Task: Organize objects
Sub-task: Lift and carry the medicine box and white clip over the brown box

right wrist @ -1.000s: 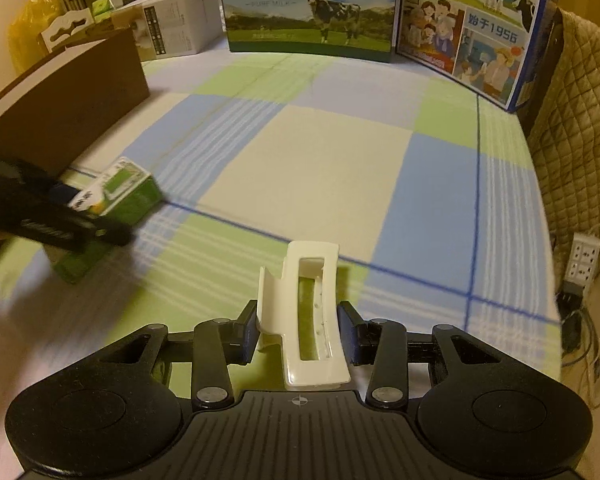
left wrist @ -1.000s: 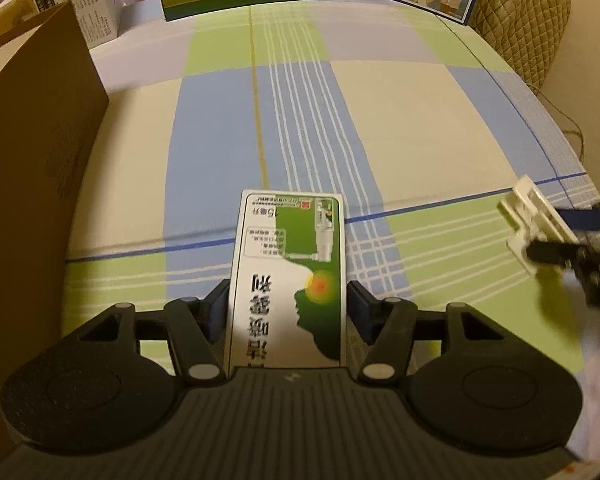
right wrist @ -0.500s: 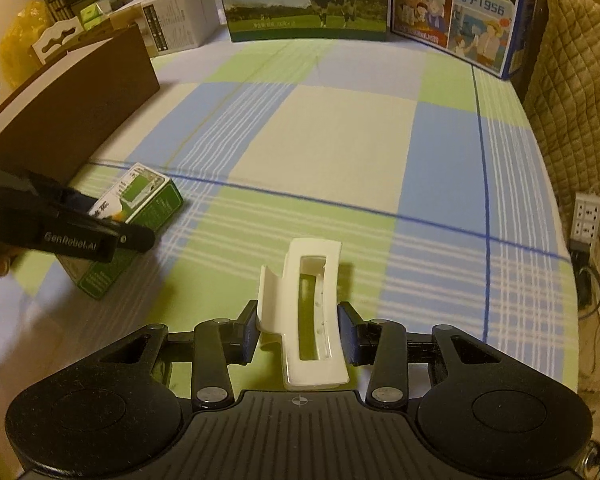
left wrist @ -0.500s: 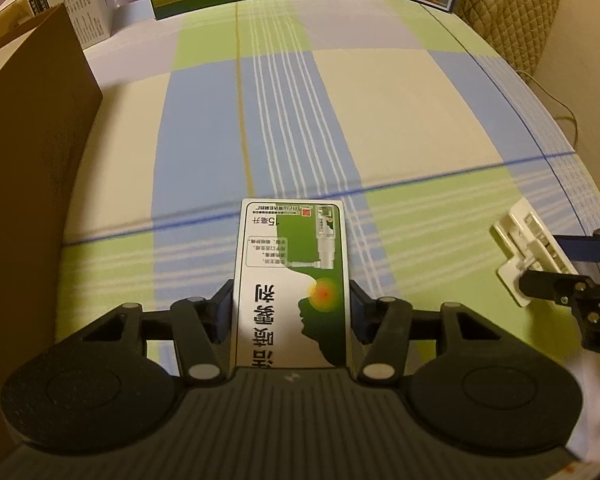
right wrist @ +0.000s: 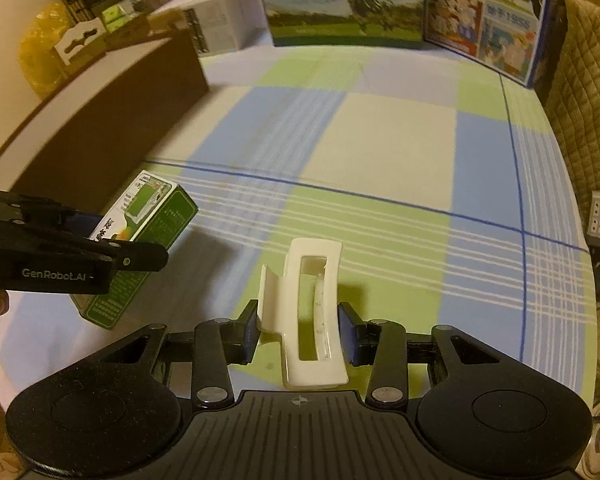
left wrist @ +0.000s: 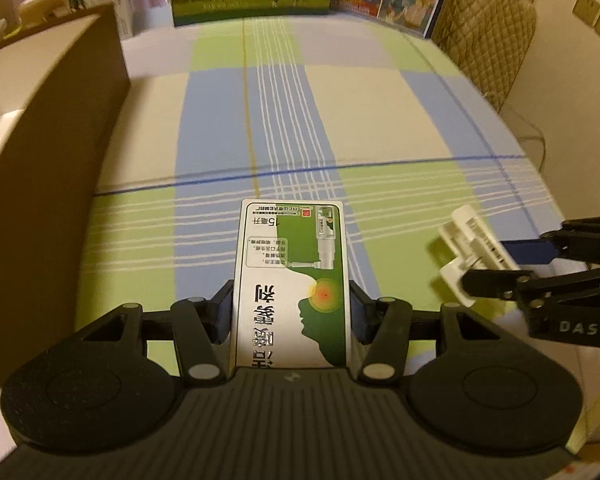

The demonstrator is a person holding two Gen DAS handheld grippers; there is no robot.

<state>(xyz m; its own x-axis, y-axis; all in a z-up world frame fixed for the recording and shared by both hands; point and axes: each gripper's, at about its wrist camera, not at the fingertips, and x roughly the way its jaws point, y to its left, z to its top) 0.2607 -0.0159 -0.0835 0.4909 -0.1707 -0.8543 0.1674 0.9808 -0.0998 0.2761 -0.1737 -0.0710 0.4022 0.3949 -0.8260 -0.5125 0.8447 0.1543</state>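
We find left gripper (left wrist: pixel 291 312) clamped on carton (left wrist: pixel 292 284), jaws just closed further; right gripper (right wrist: pixel 299 330) clamped on clip (right wrist: pixel 310 308). Both loads aloft over cloth (left wrist: pixel 380 120), beside brown box (left wrist: pixel 60 160). We judge risks: clip pivots out of narrow grip; carton strikes box wall; grippers collide, being near.

Box (left wrist: pixel 292 284): near end hidden behind the hand-held gripper body. Carton (left wrist: pixel 48 184), left of box: blurred, cut by frame edge.
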